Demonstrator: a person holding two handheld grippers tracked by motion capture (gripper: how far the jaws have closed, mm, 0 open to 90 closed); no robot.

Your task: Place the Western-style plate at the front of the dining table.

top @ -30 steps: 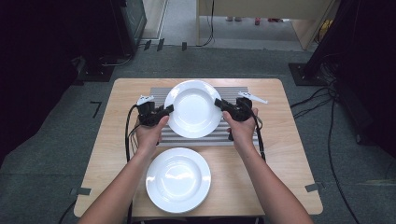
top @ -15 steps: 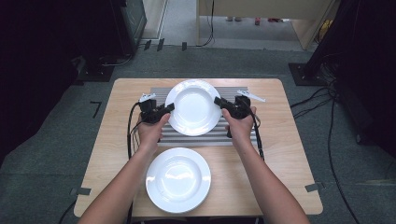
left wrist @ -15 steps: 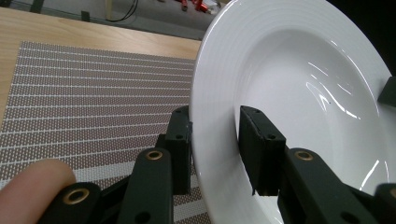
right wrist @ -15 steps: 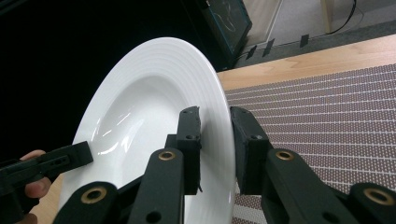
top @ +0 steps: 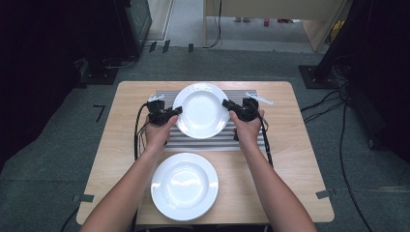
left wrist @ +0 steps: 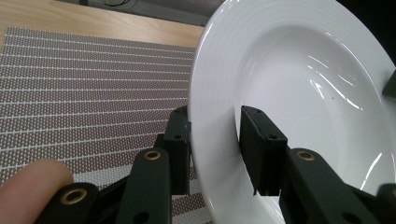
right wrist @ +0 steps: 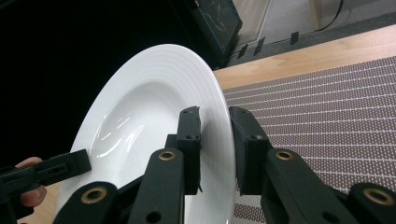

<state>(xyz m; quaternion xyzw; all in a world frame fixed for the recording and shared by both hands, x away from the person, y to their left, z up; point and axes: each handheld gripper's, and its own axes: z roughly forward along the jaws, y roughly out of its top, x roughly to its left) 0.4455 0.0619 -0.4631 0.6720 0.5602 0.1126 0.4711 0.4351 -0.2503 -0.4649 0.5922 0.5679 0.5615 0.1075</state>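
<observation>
A white deep plate (top: pixel 201 110) hangs tilted above a grey striped placemat (top: pixel 212 143), held by its rim from both sides. My left gripper (top: pixel 178 111) is shut on the plate's left rim, and my right gripper (top: pixel 226 104) is shut on its right rim. In the left gripper view the left gripper (left wrist: pixel 215 116) has one jaw under the rim and one inside the plate (left wrist: pixel 303 84). In the right gripper view the right gripper (right wrist: pixel 214 114) clamps the plate (right wrist: pixel 135 116) the same way, over the placemat (right wrist: pixel 327 107). The left gripper's jaw (right wrist: pixel 51 170) shows across the bowl.
A second white plate (top: pixel 184 186) lies flat on the wooden table (top: pixel 300 159) near its front edge, between the person's forearms. Cables trail from both grippers over the table. Dark equipment and floor cables surround the table.
The held plate has sunk a little toward the placemat, with both grippers still clamped on its rim. The front plate has not moved.
</observation>
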